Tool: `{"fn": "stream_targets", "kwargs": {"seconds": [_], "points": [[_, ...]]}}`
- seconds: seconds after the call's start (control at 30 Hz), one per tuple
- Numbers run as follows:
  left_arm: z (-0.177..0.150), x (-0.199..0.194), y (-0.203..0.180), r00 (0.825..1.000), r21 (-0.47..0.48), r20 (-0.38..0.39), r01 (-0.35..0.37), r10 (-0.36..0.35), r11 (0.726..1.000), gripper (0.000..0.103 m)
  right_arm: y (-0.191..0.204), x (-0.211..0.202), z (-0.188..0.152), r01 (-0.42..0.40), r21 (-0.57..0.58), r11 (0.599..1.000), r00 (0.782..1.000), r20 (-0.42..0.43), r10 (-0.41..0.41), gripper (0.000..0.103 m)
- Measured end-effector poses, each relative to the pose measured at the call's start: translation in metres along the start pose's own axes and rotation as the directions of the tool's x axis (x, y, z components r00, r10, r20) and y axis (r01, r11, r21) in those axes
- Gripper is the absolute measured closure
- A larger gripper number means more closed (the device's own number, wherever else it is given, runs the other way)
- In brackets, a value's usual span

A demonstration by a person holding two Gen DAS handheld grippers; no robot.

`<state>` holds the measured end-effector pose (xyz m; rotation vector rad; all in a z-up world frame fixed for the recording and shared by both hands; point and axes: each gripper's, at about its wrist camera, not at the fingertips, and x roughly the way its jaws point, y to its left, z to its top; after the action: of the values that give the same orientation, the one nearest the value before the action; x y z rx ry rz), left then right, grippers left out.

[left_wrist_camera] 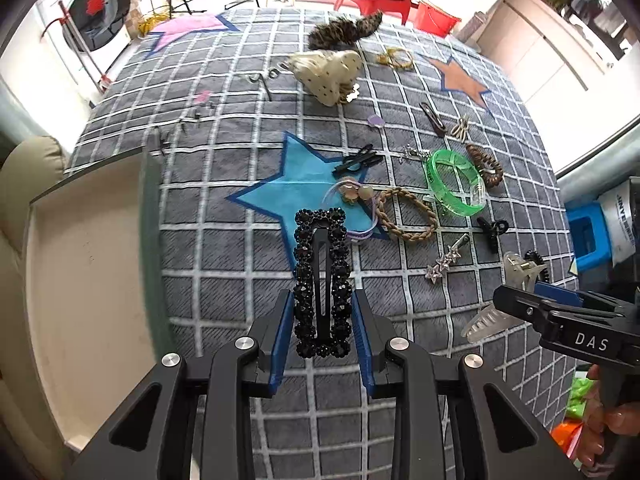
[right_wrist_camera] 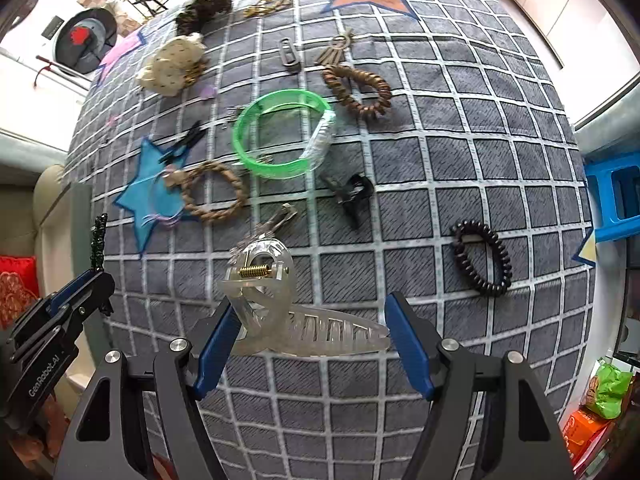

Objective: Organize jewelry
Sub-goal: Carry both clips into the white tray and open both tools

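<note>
Left wrist view: a black beaded snap hair clip (left_wrist_camera: 322, 284) stands pinched between the blue pads of the left gripper (left_wrist_camera: 322, 320), its jaws pressed onto the clip's lower half while the free end points away over the grey checked cloth (left_wrist_camera: 224, 264) that covers the tabletop. An open shallow box (left_wrist_camera: 86, 280) with a pale floor lies just to the left of that gripper, beside the cloth's edge, and looks the likely home for sorted pieces.

In the right wrist view, a clear plastic claw clip (right_wrist_camera: 280, 312) lies on the cloth between the spread jaws of the right gripper (right_wrist_camera: 310, 344); the left pad appears to touch the clip's hinge end, the right pad stands apart from its toothed tip. Nothing is clamped there yet.

Judging by this, one piece is lifted for sorting and a second is being lined up. The next move seems to call for carrying the beaded clip over the box and parting the jaws, and for closing the right jaws across the claw clip's body; its smooth curved shell could slip.

Many pieces remain scattered farther out: a green bangle (right_wrist_camera: 284, 136), a braided ring (right_wrist_camera: 214, 192), a black spiral hair tie (right_wrist_camera: 482, 258), a small black claw clip (right_wrist_camera: 354, 196) and a brown spiral tie (right_wrist_camera: 358, 88).
</note>
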<state>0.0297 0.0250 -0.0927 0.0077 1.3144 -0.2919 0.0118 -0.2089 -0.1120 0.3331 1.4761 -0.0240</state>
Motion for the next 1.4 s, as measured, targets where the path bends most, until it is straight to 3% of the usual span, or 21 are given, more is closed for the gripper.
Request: {"fn": "stream_targets", "kwargs": {"seconds": [0.23,0.4,0.8,1.13,1.4], "points": [[-0.024,-0.035,0.038,0.999,-0.062,0.04,-0.022,0.024,0.998,0.072,0.048,-0.008,-0.011,-0.04,-0.086,0.995,0.999,-0.007,0.039,0.027],[-0.043,-0.053,0.079,0.996,-0.137,0.048,-0.064,0.071,0.989,0.072,0.11,-0.006,-0.011,-0.083,-0.197,0.977,0.996,-0.024,0.08,0.027],[-0.101,-0.054,0.187,0.981,-0.325,-0.027,-0.192,0.194,0.926,0.072,0.252,0.014,-0.033,-0.178,-0.436,0.882,0.983,-0.118,0.14,0.027],[-0.129,-0.023,0.229,0.972,-0.36,-0.103,-0.234,0.211,0.903,0.072,0.321,0.068,-0.052,-0.16,-0.536,0.829,0.977,-0.204,0.057,0.027],[-0.13,-0.001,0.226,0.965,-0.34,-0.145,-0.256,0.219,0.905,0.071,0.345,0.101,-0.058,-0.108,-0.593,0.798,0.972,-0.231,-0.041,0.027]]}}
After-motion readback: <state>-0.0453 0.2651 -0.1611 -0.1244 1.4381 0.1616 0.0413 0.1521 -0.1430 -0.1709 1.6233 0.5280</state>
